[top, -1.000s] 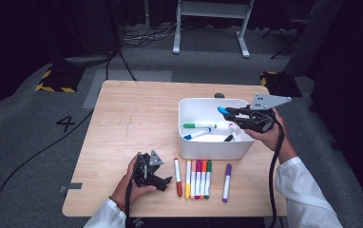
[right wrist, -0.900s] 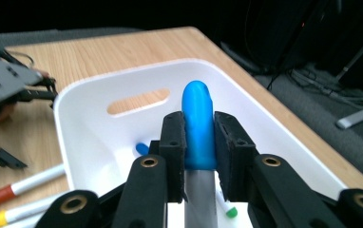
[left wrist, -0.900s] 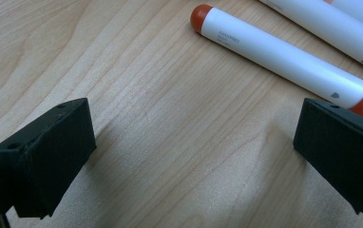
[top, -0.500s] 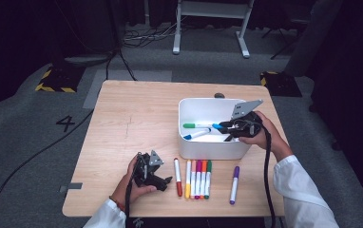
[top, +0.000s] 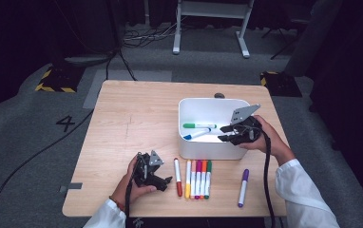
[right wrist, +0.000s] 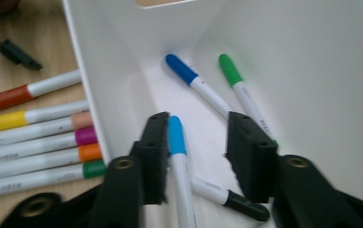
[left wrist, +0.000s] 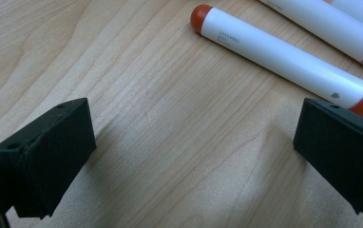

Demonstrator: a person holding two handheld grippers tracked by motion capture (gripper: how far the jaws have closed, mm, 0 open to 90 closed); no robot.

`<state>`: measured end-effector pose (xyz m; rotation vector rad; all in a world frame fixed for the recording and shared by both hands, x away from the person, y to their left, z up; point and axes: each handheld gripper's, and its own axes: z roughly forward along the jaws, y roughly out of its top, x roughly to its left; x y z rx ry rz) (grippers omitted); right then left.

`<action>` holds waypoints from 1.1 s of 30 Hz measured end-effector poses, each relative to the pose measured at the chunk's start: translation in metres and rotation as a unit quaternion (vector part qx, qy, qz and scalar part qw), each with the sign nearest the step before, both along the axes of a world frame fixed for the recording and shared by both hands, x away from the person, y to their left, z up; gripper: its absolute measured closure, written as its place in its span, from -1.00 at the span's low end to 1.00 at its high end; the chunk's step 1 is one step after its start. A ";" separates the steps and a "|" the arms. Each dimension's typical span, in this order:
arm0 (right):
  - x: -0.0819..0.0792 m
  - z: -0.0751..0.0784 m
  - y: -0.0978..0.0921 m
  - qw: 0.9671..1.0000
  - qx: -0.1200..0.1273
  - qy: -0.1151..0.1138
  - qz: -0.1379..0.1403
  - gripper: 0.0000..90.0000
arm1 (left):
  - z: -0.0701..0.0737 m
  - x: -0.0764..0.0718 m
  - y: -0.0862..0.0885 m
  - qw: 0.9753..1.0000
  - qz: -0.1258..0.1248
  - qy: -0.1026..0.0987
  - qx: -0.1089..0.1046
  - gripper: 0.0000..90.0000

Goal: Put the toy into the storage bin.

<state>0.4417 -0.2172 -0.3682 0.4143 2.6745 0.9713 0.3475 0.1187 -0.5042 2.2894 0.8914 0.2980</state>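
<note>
My right gripper [top: 226, 134] hangs over the right side of the white bin [top: 208, 151], tilted down into it. In the right gripper view the right gripper [right wrist: 198, 118] is open. A light-blue marker [right wrist: 177, 142] lies between the jaws, against the left one and clear of the other. Blue [right wrist: 194, 80], green [right wrist: 236, 83] and black [right wrist: 227, 197] markers lie on the bin floor. My left gripper [top: 163, 183] rests on the table with its jaws wide apart [left wrist: 194, 133], just left of a red marker [left wrist: 284, 57].
Several markers [top: 196, 178] lie in a row in front of the bin, with the red one [top: 177, 176] at its left end. A purple marker [top: 243, 187] lies apart at the right. The right gripper's cable [top: 266, 171] trails past it along the forearm.
The right gripper moved left and down into the bin with the light-blue marker, and its jaws have parted. The purple marker shifted slightly right. The left gripper stayed still.
</note>
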 end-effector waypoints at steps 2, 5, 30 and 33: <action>-0.002 0.001 -0.005 1.000 0.017 -0.004 -0.008 0.14 | 0.000 0.000 0.000 1.000 0.000 0.000 0.000 -1.00; -0.009 0.004 -0.016 0.998 0.045 -0.023 -0.031 0.00 | 0.000 0.000 0.000 1.000 0.000 -0.001 0.001 -1.00; -0.161 -0.115 -0.163 0.951 0.071 0.037 -0.298 -0.15 | 0.000 0.001 -0.001 1.000 -0.001 -0.002 0.001 -1.00; -0.165 -0.125 -0.163 0.950 0.069 0.050 -0.302 -0.04 | 0.000 0.001 -0.001 1.000 -0.001 -0.002 0.001 -1.00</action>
